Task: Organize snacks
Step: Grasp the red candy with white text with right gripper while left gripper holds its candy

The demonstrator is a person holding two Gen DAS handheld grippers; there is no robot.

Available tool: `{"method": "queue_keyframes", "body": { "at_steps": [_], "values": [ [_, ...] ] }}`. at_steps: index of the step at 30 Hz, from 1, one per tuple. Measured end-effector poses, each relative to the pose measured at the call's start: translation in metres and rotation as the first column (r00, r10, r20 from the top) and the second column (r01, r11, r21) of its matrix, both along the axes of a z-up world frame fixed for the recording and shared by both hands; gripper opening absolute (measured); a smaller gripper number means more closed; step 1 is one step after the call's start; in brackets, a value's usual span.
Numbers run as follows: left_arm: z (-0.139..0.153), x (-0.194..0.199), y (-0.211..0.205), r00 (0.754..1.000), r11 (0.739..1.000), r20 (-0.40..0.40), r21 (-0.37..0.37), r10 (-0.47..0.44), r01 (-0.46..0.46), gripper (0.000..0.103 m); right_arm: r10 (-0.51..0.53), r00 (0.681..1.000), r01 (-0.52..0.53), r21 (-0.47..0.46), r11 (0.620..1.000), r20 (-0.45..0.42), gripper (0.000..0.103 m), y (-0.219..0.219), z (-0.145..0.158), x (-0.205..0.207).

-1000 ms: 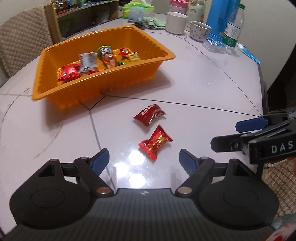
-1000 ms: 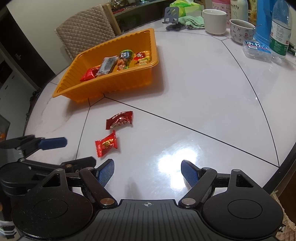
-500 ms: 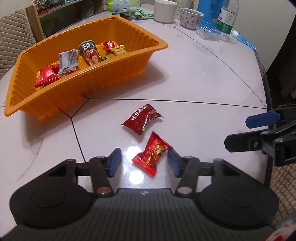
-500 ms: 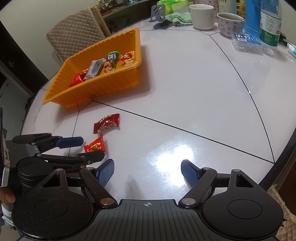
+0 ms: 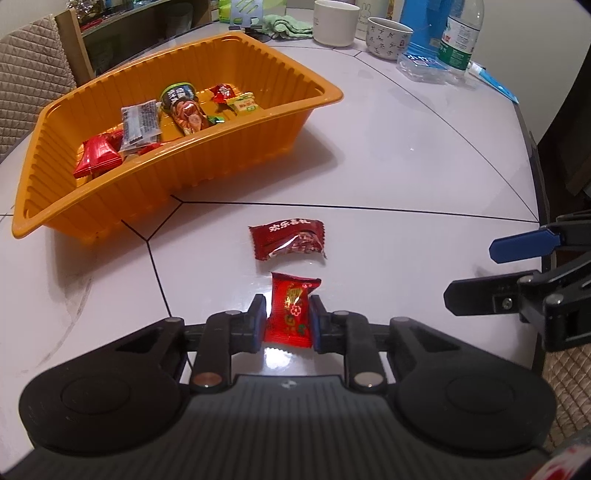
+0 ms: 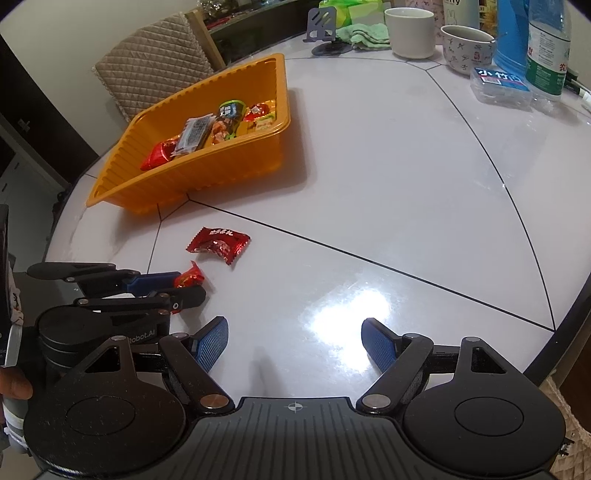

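The left gripper [image 5: 287,320] is pinching a red candy [image 5: 291,311] between its blue pads, the jaws having just been closing on it; the candy is lying on the white tabletop [image 5: 388,177] near its front edge, its far end sticking out past the fingertips; a darker red packet [image 5: 287,239] is lying just beyond it, apart from it; further back, toward the left edge, an orange tray [image 5: 229,162] is holding several wrapped snacks; the right gripper [image 6: 294,341] is hovering over bare tabletop near the front edge, its jaws spread wide with nothing between them; cups [image 6: 410,31] and a bottle [image 6: 546,51] are standing along the far edge.
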State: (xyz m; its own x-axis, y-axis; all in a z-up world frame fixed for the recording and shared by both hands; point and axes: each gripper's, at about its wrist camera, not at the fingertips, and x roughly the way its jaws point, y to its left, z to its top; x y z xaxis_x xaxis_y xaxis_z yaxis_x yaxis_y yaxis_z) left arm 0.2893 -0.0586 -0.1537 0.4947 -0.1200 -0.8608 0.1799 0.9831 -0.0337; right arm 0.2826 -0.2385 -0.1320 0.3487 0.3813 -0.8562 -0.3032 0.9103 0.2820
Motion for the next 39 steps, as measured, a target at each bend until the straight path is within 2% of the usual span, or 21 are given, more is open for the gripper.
{"method": "queue_keyframes", "body": {
  "at_steps": [12, 21, 26, 32, 33, 35, 39],
  "values": [
    [0.016, -0.011, 0.026, 0.995, 0.995, 0.022, -0.005, 0.098, -0.098, 0.021, 0.055, 0.998, -0.055, 0.009, 0.998, 0.024, 0.079, 0.014, 0.0, 0.006],
    [0.03, -0.03, 0.06, 0.972, 0.973, 0.038, -0.004, 0.232, -0.232, 0.021, 0.173, 0.979, -0.175, 0.011, 0.985, 0.106, 0.079, 0.03, -0.004, 0.018],
    [0.033, -0.04, 0.078, 0.952, 0.953, 0.04, 0.004, 0.302, -0.303, 0.021, 0.29, 0.944, -0.295, 0.006, 0.956, 0.154, 0.079, 0.044, -0.013, 0.028],
    [0.038, -0.049, 0.092, 0.931, 0.931, 0.045, 0.006, 0.363, -0.364, 0.021, 0.429, 0.879, -0.438, -0.003, 0.899, 0.208, 0.078, 0.065, -0.022, 0.047],
    [0.038, -0.05, 0.094, 0.928, 0.929, 0.045, 0.006, 0.37, -0.371, 0.021, 0.451, 0.867, -0.46, -0.009, 0.888, 0.212, 0.076, 0.069, -0.023, 0.05],
    [0.039, -0.054, 0.096, 0.922, 0.923, 0.044, 0.008, 0.385, -0.386, 0.021, 0.503, 0.839, -0.506, -0.043, 0.861, 0.208, 0.062, 0.078, -0.028, 0.054],
    [0.038, -0.057, 0.1, 0.912, 0.912, 0.038, 0.008, 0.409, -0.41, 0.021, 0.561, 0.802, -0.556, -0.089, 0.827, 0.204, 0.057, 0.087, -0.038, 0.061]
  ]
}}
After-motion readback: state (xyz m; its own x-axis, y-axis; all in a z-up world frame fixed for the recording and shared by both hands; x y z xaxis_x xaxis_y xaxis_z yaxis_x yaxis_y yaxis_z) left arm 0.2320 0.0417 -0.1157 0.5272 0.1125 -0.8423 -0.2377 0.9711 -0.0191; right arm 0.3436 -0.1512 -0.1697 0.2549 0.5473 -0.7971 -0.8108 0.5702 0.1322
